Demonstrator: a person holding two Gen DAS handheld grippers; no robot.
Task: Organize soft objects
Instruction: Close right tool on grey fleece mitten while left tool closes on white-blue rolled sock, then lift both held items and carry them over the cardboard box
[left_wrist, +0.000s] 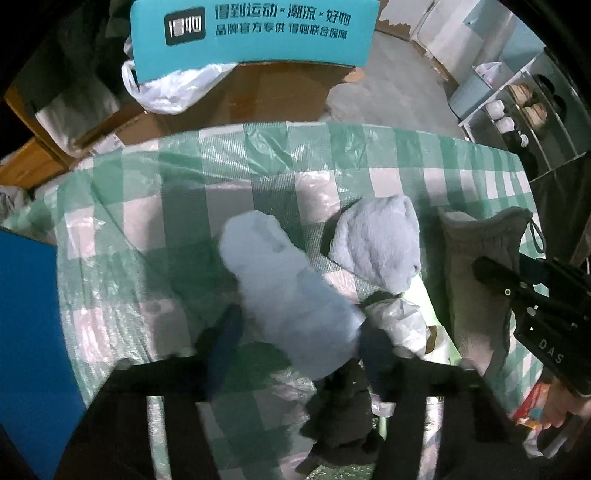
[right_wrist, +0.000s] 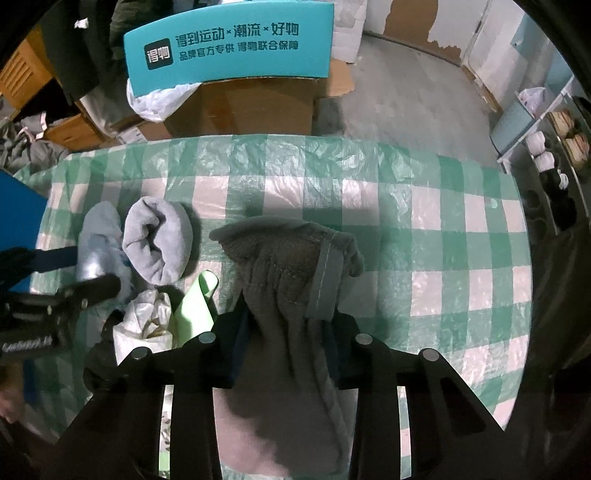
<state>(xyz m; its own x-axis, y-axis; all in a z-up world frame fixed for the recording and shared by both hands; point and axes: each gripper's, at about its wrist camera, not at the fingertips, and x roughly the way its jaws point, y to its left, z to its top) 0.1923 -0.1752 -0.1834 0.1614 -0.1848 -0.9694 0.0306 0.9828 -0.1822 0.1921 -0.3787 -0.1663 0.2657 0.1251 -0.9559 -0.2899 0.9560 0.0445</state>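
On a green-checked worktop (right_wrist: 424, 206), the left gripper (left_wrist: 295, 332) has its fingers pinching a pale blue plush piece (left_wrist: 288, 295). A rolled grey cloth (right_wrist: 159, 240) lies between. At right, the right gripper (right_wrist: 284, 347) squeezes a dark grey fleece item (right_wrist: 280, 280). Both should lift straight up, keeping firm pinches.

Pale blue sock (left_wrist: 291, 295) beside rolled blue sock (left_wrist: 380, 240), grey glove (right_wrist: 288, 295) apart
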